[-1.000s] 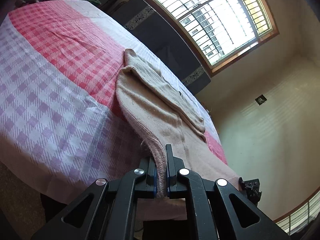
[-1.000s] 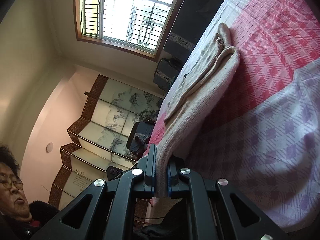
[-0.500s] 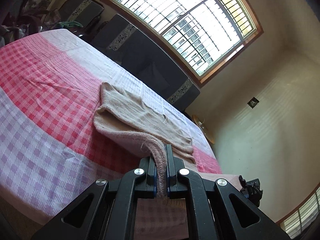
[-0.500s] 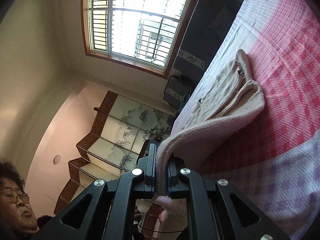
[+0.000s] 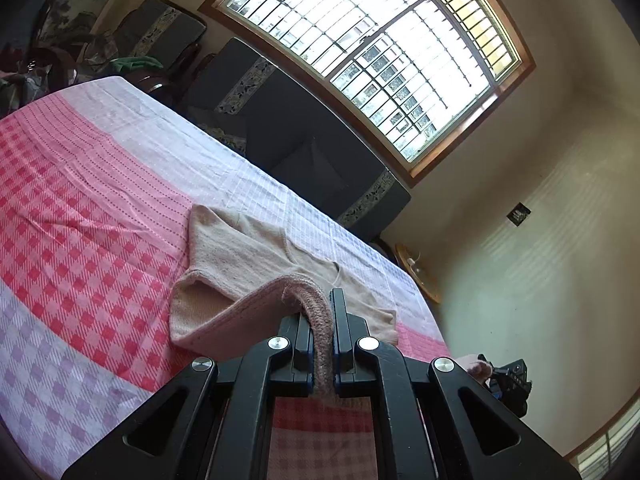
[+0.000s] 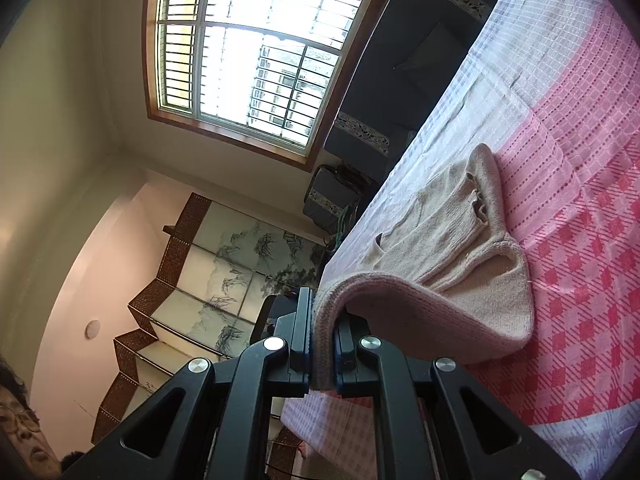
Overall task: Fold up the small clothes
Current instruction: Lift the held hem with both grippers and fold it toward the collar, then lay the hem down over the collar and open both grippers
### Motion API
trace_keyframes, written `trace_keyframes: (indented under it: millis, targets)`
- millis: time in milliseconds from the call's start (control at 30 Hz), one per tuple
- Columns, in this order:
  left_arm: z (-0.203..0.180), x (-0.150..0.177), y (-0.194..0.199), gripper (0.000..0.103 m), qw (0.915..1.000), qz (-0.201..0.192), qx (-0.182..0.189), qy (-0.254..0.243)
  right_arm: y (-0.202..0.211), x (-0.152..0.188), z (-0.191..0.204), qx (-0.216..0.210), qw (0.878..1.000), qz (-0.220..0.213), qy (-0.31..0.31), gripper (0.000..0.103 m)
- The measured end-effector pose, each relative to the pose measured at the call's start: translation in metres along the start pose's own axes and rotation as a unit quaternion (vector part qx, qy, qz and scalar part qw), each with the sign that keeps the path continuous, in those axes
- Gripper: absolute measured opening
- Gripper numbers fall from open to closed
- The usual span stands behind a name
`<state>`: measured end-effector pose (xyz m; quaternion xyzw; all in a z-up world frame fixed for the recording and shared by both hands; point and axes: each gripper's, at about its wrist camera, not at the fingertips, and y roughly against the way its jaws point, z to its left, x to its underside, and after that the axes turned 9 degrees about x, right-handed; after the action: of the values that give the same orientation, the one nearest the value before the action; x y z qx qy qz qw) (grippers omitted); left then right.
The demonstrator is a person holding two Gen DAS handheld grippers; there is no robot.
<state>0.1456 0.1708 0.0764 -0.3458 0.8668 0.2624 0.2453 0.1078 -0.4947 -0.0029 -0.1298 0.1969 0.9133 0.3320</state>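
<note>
A small beige knitted sweater (image 5: 240,256) lies on a table under a pink, red and lilac checked cloth (image 5: 80,208). Its near hem is lifted off the cloth and curls over toward the far part. My left gripper (image 5: 322,300) is shut on one corner of that ribbed hem. In the right wrist view the same sweater (image 6: 452,220) lies with its sleeves folded in, and my right gripper (image 6: 323,308) is shut on the other hem corner. The right gripper also shows at the lower right of the left wrist view (image 5: 508,376).
Dark cushioned seats (image 5: 296,132) stand along the table's far side under a large barred window (image 5: 376,40). A painted folding screen (image 6: 208,280) stands to the left in the right wrist view, with a person (image 6: 20,436) at the lower left. The checked cloth (image 6: 580,160) extends right of the sweater.
Both grippers have risen and carried the hem toward the far end of the sweater. The lifted part now arches over the flat part, and more of the table's far side is in view.
</note>
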Motion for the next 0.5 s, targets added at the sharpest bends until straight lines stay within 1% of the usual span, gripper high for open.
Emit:
trace_keyframes:
  millis: [100,300,367,500]
  targets:
    - [0.006,-0.010,-0.016,0.006,0.9999,0.002,-0.010,-0.002,-0.014,-0.018,-0.002,0.010,1.000,0.002,-0.005,0.010]
    - [0.021,-0.028,-0.048,0.006,0.9996,0.005,-0.028,0.001,-0.042,-0.050,-0.012,0.043,0.999,0.003,-0.008,0.010]
    - [0.025,-0.032,-0.059,0.006,0.9992,0.005,-0.040,-0.002,-0.052,-0.057,-0.018,0.048,0.999,0.005,-0.017,0.010]
    - [0.035,-0.041,-0.080,0.006,0.9987,0.005,-0.052,-0.001,-0.071,-0.070,-0.030,0.061,0.998,0.007,-0.030,0.010]
